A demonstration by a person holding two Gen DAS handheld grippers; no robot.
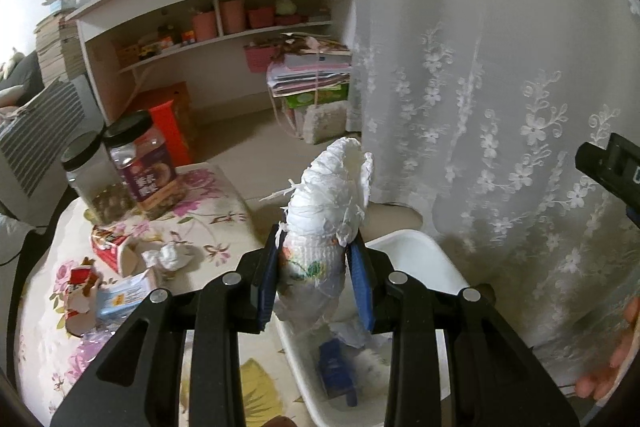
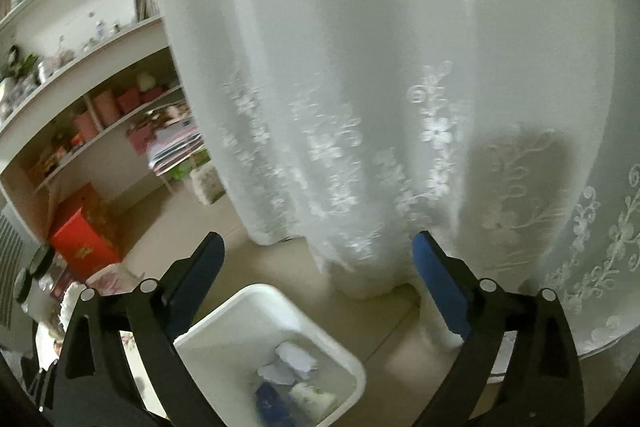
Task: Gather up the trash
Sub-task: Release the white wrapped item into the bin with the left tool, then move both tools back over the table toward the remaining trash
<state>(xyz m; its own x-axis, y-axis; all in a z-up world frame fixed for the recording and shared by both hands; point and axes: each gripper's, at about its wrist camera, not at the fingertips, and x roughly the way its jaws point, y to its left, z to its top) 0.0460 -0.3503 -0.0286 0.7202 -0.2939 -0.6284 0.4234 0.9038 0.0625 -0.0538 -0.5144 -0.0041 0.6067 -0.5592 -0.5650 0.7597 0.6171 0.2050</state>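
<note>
While our left hand-held gripper [image 1: 314,277] squeezes a crumpled white plastic wrapper [image 1: 324,223] above the white bin [image 1: 416,255], our right hand-held gripper [image 2: 318,281] hangs spread wide and empty over that bin, where paper scraps [image 2: 292,363] lie. More trash, a crumpled tissue [image 1: 166,255] and a red carton [image 1: 106,245], sits on the floral counter [image 1: 208,215].

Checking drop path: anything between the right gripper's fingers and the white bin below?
Nothing. In the right wrist view the right gripper stands open and empty; only bare floor shows between its fingers, above the white bin.
</note>
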